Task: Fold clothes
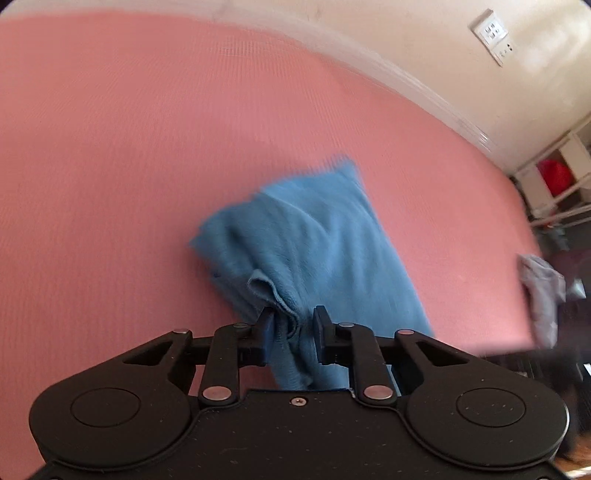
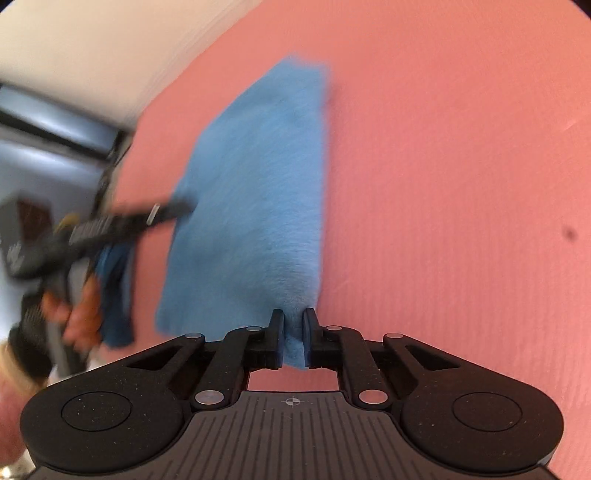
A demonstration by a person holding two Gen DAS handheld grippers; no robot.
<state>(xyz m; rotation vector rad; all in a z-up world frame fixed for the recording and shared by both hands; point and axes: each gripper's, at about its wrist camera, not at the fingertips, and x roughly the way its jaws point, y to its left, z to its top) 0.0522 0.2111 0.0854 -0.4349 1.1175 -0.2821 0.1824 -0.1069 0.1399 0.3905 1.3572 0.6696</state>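
Note:
A blue fleece cloth (image 1: 314,236) lies partly folded on the pink mat (image 1: 110,147). My left gripper (image 1: 293,321) is shut on a bunched edge of the cloth, which runs back between the fingers. In the right wrist view the same blue cloth (image 2: 255,206) stretches away across the pink mat (image 2: 443,221), and my right gripper (image 2: 293,325) is shut on its near corner. The left gripper (image 2: 177,208) shows blurred at the left of that view, held by a hand (image 2: 77,314), with cloth hanging under it.
A grey cloth (image 1: 543,291) hangs at the mat's right edge. A cream wall with a switch plate (image 1: 493,33) stands behind the mat. White shelves with a red object (image 1: 554,175) are at far right. The mat has a small dark spot (image 2: 570,233).

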